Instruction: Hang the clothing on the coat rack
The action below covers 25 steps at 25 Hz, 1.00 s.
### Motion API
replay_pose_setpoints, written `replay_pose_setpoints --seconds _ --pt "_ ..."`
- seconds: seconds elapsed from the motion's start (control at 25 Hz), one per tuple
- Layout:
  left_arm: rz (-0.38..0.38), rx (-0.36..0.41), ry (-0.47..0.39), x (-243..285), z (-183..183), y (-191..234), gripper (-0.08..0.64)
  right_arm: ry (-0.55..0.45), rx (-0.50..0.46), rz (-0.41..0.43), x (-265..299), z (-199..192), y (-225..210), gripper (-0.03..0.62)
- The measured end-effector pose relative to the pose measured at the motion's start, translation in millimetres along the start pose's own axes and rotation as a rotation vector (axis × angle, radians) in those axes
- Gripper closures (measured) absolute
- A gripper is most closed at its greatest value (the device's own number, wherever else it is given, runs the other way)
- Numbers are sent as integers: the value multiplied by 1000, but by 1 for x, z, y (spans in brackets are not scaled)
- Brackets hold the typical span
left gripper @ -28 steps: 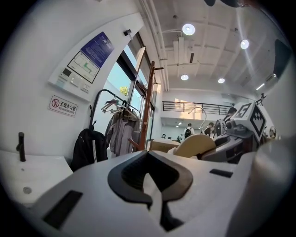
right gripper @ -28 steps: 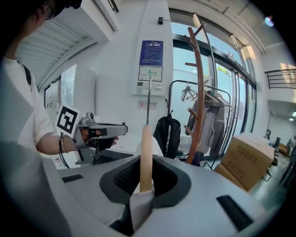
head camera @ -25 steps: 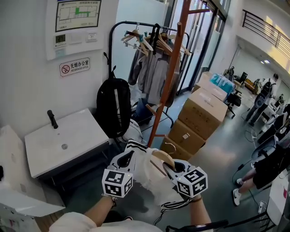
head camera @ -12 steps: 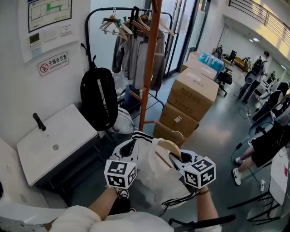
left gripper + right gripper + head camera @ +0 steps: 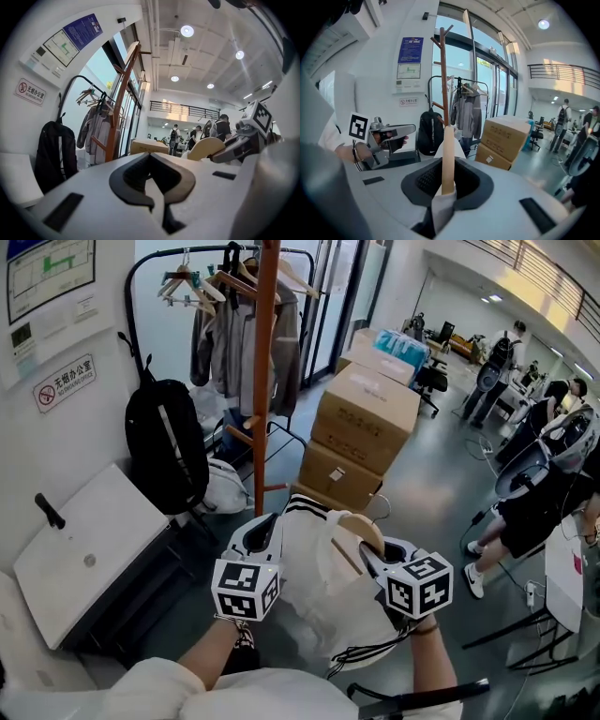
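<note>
The white garment (image 5: pixel 323 601) with black stripes is held in the air in front of the person, draped over a pale wooden hanger (image 5: pixel 362 532) whose metal hook sticks up at the far side. It rests on no surface and is spread between the two claws.

The left claw (image 5: pixel 266 524) points level at the garment's striped shoulder. In the left gripper view its dark pads are drawn together on a thin fold of the white cloth. The right claw (image 5: pixel 367 556) tilts downward. In the right gripper view its jaws are clamped on the hanger's wooden arm, with white fabric caught below the wood.

The brown wooden coat rack (image 5: pixel 265 381) stands straight ahead, beyond the garment and apart from it. Behind the rack is a black clothes rail (image 5: pixel 150 263) hung with grey jackets. A black backpack (image 5: pixel 169 454) hangs to its left and stacked cardboard boxes (image 5: pixel 364 423) stand to its right. A white counter (image 5: pixel 89 554) sits low on the left against the wall. People (image 5: pixel 497 352) stand in the hall at the far right.
</note>
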<state>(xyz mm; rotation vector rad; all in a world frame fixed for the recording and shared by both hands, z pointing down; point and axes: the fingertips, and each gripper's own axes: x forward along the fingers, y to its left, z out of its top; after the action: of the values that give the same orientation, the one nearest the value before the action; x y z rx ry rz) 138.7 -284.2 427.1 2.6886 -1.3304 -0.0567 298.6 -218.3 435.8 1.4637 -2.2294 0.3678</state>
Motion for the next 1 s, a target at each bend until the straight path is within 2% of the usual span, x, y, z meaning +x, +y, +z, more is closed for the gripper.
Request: replay_pose_setpoints --seconds 0.2,0.44,0.68,1.0 --pt "14 22 8 11 3 5 552 -17 5 -80 -3 21 -24 525" --pt "42 41 -16 13 18 23 552 -31 -82 -144 3 62 -38 525" --pt "115 46 -53 9 45 60 552 -66 -60 -143 14 111 -56 525" --pt "197 9 -99 14 87 103 552 -126 -106 -203 26 190 -74 525"
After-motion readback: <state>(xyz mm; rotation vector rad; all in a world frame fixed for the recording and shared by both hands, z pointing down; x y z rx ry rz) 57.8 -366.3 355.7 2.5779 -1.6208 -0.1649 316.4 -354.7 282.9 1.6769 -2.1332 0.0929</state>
